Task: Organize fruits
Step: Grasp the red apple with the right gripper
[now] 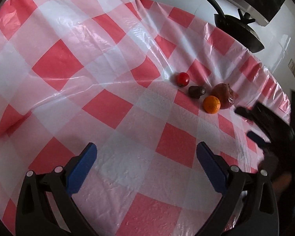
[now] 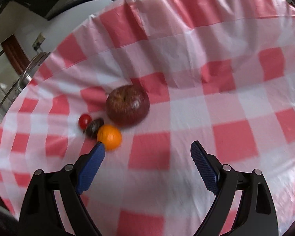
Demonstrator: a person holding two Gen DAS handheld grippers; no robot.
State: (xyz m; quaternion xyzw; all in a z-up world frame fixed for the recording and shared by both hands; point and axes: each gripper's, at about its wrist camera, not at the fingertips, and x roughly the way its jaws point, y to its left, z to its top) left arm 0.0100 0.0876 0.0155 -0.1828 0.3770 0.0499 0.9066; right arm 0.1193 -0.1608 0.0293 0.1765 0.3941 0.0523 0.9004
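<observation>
Four fruits lie close together on the red-and-white checked tablecloth (image 1: 108, 108): a small red tomato (image 1: 182, 79), a dark wrinkled fruit (image 1: 196, 92), an orange (image 1: 211, 104) and a dark red apple (image 1: 224, 95). My left gripper (image 1: 147, 153) is open and empty, well short of them. The right wrist view is blurred; there my right gripper (image 2: 147, 153) is open and empty, its left fingertip (image 2: 98, 151) just below the orange (image 2: 109, 137), with the apple (image 2: 127, 106), the dark fruit (image 2: 94, 130) and the tomato (image 2: 84, 120) beyond. The right gripper (image 1: 243, 122) also shows as a dark blur right of the fruits.
A black pan with a long handle (image 1: 238, 29) stands past the table's far edge against a white wall. The cloth is creased and rises in a fold (image 1: 139, 19) at the back. A metal rail (image 2: 27, 70) runs beyond the table edge on the left.
</observation>
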